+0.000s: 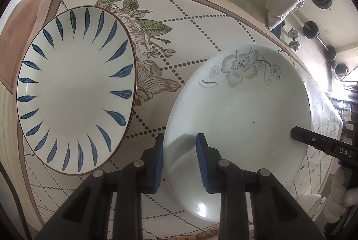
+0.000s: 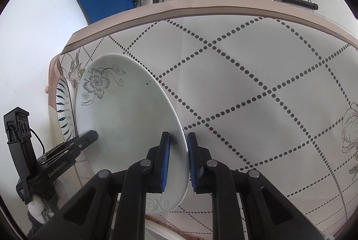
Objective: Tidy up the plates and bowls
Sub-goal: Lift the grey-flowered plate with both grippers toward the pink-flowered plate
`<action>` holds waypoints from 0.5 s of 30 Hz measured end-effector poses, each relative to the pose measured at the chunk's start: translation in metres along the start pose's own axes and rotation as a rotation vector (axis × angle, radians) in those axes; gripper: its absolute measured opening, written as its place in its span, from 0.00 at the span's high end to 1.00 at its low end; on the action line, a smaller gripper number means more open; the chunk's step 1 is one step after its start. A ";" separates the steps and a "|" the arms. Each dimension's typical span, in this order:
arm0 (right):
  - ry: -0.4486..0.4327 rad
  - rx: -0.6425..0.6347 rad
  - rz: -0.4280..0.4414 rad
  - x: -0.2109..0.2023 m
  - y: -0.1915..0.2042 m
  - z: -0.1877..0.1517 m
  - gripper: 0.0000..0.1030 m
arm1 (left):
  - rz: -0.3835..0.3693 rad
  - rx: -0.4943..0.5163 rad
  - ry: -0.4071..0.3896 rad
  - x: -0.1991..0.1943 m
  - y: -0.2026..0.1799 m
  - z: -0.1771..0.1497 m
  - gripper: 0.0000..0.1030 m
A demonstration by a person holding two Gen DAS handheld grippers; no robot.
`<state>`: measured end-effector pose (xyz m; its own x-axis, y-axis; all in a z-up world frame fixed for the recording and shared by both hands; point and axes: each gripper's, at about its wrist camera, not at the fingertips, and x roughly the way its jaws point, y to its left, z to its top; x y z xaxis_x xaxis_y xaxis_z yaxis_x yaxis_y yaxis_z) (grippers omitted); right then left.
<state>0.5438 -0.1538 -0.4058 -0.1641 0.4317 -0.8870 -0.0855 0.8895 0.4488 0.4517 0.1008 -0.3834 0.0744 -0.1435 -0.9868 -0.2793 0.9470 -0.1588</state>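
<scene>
With both the left hand-held gripper [image 1: 179,163] and right hand-held gripper [image 2: 177,161] clamped on opposite rims of the flowered plate [image 1: 241,119], lift both sides evenly, keeping it level over the blue-leaf plate [image 1: 76,92].

Table [image 2: 257,65] under cream cloth [image 1: 201,34], brown dotted diamonds, tan border. Blue-petal plate [image 1: 76,92] lies flat near left edge. Grey-flower plate [image 1: 241,119] just beside it, tilted; contact with cloth unclear.

Both wrist views close above floral plate [image 1: 241,110] [image 2: 125,119], facing down from opposite rims; both share plate, tablecloth [image 1: 190,43] [image 2: 257,74].
</scene>
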 end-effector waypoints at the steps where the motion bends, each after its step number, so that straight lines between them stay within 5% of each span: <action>1: 0.004 -0.004 -0.004 -0.001 -0.002 -0.002 0.84 | 0.001 0.011 0.000 -0.001 -0.002 -0.003 0.76; 8: 0.039 -0.009 -0.036 -0.013 -0.025 -0.021 0.84 | -0.006 0.104 0.006 0.003 -0.026 -0.003 0.76; 15: 0.022 0.083 0.051 -0.016 -0.046 -0.020 0.84 | -0.090 0.079 0.045 0.008 -0.017 0.013 0.73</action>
<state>0.5306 -0.2047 -0.4103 -0.1877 0.4742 -0.8602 0.0047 0.8762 0.4820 0.4699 0.0870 -0.3882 0.0519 -0.2397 -0.9695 -0.1970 0.9492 -0.2453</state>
